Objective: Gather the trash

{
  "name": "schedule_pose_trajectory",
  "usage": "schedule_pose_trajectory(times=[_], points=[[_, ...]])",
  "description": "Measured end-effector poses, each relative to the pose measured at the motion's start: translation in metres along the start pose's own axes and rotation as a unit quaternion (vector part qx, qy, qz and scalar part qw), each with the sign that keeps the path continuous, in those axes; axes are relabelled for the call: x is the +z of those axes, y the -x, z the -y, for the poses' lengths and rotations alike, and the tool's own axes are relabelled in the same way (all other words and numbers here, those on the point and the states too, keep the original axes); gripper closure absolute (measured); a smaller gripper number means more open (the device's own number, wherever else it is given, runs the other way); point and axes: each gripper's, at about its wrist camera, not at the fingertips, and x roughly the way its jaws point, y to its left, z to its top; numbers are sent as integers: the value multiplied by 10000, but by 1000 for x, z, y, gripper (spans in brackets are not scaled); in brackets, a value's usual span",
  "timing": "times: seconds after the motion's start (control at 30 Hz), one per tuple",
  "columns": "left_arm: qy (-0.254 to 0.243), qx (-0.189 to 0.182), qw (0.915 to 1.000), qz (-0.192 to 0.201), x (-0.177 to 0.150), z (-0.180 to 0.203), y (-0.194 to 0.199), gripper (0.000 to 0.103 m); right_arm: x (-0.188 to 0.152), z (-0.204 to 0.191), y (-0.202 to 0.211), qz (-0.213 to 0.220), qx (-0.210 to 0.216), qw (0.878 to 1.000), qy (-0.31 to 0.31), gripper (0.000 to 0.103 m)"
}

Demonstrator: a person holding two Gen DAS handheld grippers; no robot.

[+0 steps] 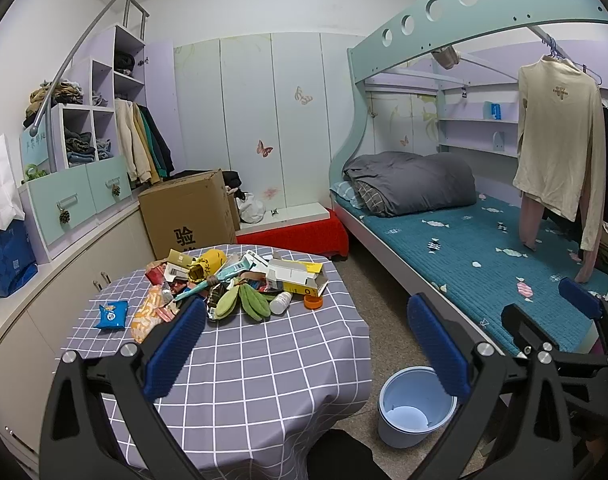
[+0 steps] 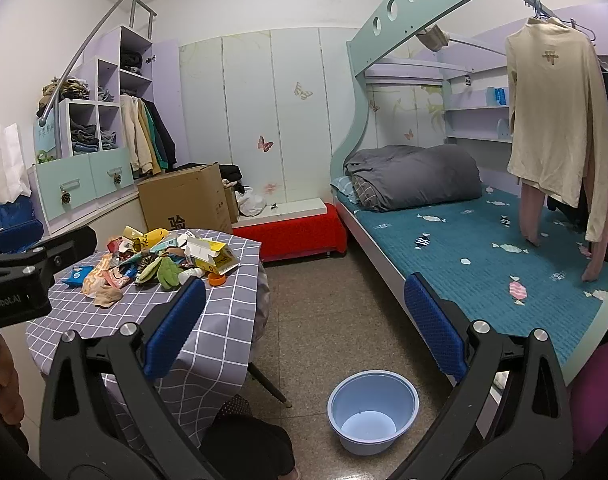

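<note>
A heap of trash (image 1: 231, 280) (image 2: 159, 260) lies at the far side of a table with a grey checked cloth (image 1: 263, 360) (image 2: 207, 320). It holds a yellow-white carton (image 1: 299, 276), a white bottle (image 1: 281, 302), an orange cap (image 1: 312, 302), a blue packet (image 1: 111, 314), an orange wrapper (image 1: 147, 312) and green peel-like pieces (image 1: 243, 302). A pale blue bin (image 1: 416, 412) (image 2: 372, 412) stands empty on the floor to the table's right. My left gripper (image 1: 307, 302) (image 2: 43, 240) hangs open over the table's near right side. My right gripper (image 2: 304, 284) (image 1: 544, 308) is open above the floor and holds nothing.
A cardboard box (image 1: 187, 216) and a red-covered bench (image 1: 295, 236) stand behind the table. A bunk bed with a teal cover (image 1: 484, 248) fills the right side, with a cream shirt (image 1: 556, 136) hanging over it. Cabinets (image 1: 75, 200) line the left wall. A person's dark knee (image 2: 247, 440) sits below.
</note>
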Motion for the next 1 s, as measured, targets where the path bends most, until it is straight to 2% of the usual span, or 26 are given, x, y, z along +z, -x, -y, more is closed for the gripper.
schedule_pose_trajectory(times=[0.6,1.0], points=[[17,16,10000,-29,-3,0,0,4,-5,0,-7,-135,112,9998,-68,6],[68,67,9998,-165,-9,-11,-9,4,-8,-16,-18,-316,161,9992,156,6]])
